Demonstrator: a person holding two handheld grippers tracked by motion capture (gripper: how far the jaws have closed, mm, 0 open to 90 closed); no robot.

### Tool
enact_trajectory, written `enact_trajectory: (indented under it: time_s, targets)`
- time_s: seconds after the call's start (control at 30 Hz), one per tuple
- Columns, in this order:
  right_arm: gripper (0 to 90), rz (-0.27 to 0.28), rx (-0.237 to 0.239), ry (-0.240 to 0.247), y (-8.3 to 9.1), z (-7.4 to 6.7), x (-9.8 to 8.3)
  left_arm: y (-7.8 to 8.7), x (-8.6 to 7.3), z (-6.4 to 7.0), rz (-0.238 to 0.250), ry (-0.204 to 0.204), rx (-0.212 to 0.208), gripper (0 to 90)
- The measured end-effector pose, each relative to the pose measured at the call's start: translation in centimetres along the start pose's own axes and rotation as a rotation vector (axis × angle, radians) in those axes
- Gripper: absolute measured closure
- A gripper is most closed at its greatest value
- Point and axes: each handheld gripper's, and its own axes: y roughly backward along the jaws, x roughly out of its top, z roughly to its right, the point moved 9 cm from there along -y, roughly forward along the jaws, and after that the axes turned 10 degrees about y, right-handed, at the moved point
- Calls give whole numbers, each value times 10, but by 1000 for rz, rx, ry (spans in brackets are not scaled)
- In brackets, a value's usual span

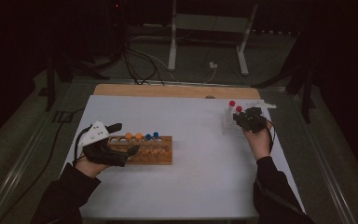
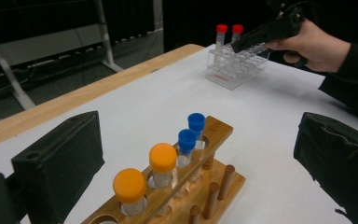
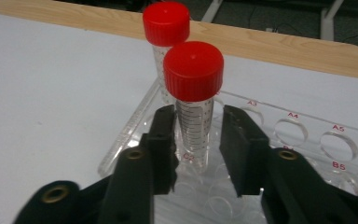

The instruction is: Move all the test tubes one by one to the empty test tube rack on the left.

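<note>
In the right gripper view, my right gripper (image 3: 198, 119) stands open around the nearer of two red-capped tubes (image 3: 193, 70). The left pad sits against the tube's wall and a narrow gap shows at the right pad. Both tubes stand upright in a clear plastic rack (image 3: 307, 135) at the far right of the table (image 1: 228, 127). My left gripper (image 1: 123, 138) is open, its jaws straddling the left end of a wooden rack (image 1: 161, 156). That rack holds two orange-capped tubes (image 2: 162, 157) and two blue-capped tubes (image 2: 187, 140).
A white sheet (image 1: 191, 186) covers the table, with a bare wooden strip (image 1: 168, 90) along the far edge. Behind the table stand a metal frame (image 1: 205, 23) and loose cables on the floor. The clear rack has several vacant holes.
</note>
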Motion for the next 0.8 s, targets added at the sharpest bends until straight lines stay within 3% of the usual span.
enact_trajectory:
  time_s: [0.07,0.37,0.8]
  targets:
    - [734,6,-1,0,0,0,0,0,0,1,-3,0,-5,21]
    - [747,13,-19,30,6,0,7,-2,-2,2,-15,-6,-7,21]
    - [748,118,-45,60,51,1,41,-2,-1,8,-25,-13,-26,21]
